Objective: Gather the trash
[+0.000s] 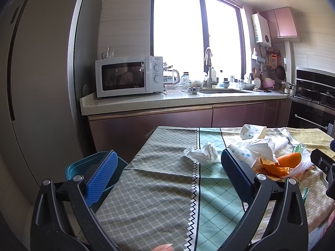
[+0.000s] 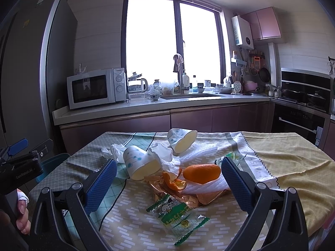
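Observation:
Trash lies on the cloth-covered table: two tipped paper cups, crumpled tissues, orange peel on a paper towel, a brown wrapper and a green snack wrapper. My right gripper is open and empty, its jaws either side of the peel and near cup. My left gripper is open and empty over the table's left part, short of the tissue. A teal bin sits below the table's left edge.
A kitchen counter with a microwave, sink and clutter runs behind the table. A tall fridge stands at the left. An oven and stove are at the right.

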Tool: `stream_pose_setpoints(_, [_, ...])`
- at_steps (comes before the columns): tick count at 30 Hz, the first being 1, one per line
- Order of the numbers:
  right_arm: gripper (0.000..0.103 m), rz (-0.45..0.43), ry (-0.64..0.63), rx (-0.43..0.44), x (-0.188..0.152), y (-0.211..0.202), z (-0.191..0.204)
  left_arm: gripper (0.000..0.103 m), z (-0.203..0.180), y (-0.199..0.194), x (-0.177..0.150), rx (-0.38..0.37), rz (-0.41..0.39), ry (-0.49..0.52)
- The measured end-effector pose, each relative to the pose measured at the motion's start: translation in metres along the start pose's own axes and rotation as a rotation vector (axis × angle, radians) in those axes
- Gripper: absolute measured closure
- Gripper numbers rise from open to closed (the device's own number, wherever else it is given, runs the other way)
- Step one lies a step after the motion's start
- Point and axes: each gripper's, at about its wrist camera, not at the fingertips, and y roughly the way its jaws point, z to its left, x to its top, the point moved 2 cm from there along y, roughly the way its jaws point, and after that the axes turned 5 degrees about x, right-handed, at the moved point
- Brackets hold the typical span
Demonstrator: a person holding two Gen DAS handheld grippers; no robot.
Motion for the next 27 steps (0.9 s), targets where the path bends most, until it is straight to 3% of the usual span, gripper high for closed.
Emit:
stream_pose_setpoints(19, [0.006,0.008,0.001,0.005,-0.002,0.002,0.000,0.006,-0.006,0.004,-0.004,0.003,0.015,0.012])
stream_pose_setpoints(27, [0.006,0.043,0.026,0.014,-0.009,0.012,-0.010,0.006,-0.015,0.015,-0.006,-0.037,0.055,0.029])
